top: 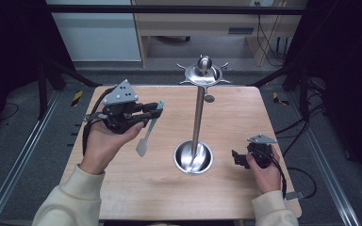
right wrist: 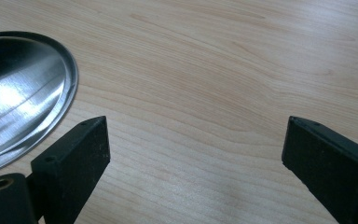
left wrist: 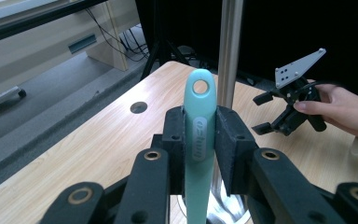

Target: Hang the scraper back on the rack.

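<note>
Left of the steel stand [top: 198, 117] on the bench [top: 226, 188], the left hand-held gripper [top: 158, 109] is clamped on the teal spatula [top: 149, 128] handle, blade hanging below, while the right hand-held gripper [top: 235, 158], jaws apart, rests just right of the stand's base.

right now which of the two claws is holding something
The left claw: its jaws clamp the teal spatula by the handle. The right claw stands wide open over bare table.

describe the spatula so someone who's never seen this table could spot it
Start at the steel stand in the middle of the wooden table. Left of it, the left gripper clamps the spatula. It is the one mint-green thing here, with a hanging hole in its handle.
</note>
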The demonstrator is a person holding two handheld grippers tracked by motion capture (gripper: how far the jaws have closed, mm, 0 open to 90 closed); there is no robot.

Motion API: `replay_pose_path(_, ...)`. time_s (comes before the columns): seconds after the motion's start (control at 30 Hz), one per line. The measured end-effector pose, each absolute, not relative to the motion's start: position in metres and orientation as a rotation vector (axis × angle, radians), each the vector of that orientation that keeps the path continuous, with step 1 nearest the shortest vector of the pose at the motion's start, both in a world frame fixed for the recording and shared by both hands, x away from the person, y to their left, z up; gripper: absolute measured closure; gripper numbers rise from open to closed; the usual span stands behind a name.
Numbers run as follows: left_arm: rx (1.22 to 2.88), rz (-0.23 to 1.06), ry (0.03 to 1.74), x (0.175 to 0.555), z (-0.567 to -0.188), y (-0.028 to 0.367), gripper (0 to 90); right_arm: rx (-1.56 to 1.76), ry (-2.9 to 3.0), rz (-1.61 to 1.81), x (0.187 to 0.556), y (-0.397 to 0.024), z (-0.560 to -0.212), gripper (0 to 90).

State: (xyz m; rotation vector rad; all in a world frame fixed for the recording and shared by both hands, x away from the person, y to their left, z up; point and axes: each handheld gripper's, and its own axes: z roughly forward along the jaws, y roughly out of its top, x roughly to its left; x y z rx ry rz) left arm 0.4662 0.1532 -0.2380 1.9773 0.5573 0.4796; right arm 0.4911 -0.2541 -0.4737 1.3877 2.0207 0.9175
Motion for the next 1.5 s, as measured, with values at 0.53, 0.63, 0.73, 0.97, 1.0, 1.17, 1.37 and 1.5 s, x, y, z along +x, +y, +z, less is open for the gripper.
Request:
replay_pose_path(0.53,1.931,0.48,0.522,0.462,-0.214,0.141,74.5,1.404,2.019,0.93,0.491,-0.254,-0.474,9.5)
replay_pose_path(0.63,1.913,0.458,0.512,0.46,-0.212,0.138,74.5,1.404,2.022,0.934,0.491,-0.254,-0.474,9.7)
replay_pose_path(0.73,1.9,0.443,0.501,0.458,-0.21,0.135,74.5,1.393,2.025,0.93,0.492,-0.254,-0.474,9.9)
replay_pose_path(0.97,1.892,0.447,0.492,0.456,-0.204,0.134,74.5,1.394,2.025,0.929,0.491,-0.254,-0.474,10.1)
replay_pose_path(1.0,1.887,0.443,0.494,0.456,-0.204,0.134,74.5,1.394,2.023,0.931,0.492,-0.254,-0.474,10.1)
replay_pose_path(1.17,1.873,0.423,0.49,0.456,-0.201,0.133,74.5,1.387,2.029,0.926,0.492,-0.253,-0.474,10.1)
replay_pose_path(1.37,1.877,0.442,0.48,0.454,-0.197,0.128,74.5,1.389,2.031,0.931,0.491,-0.253,-0.474,10.1)
replay_pose_path(1.5,1.876,0.441,0.481,0.455,-0.195,0.127,74.4,1.382,2.034,0.929,0.492,-0.253,-0.474,10.2)
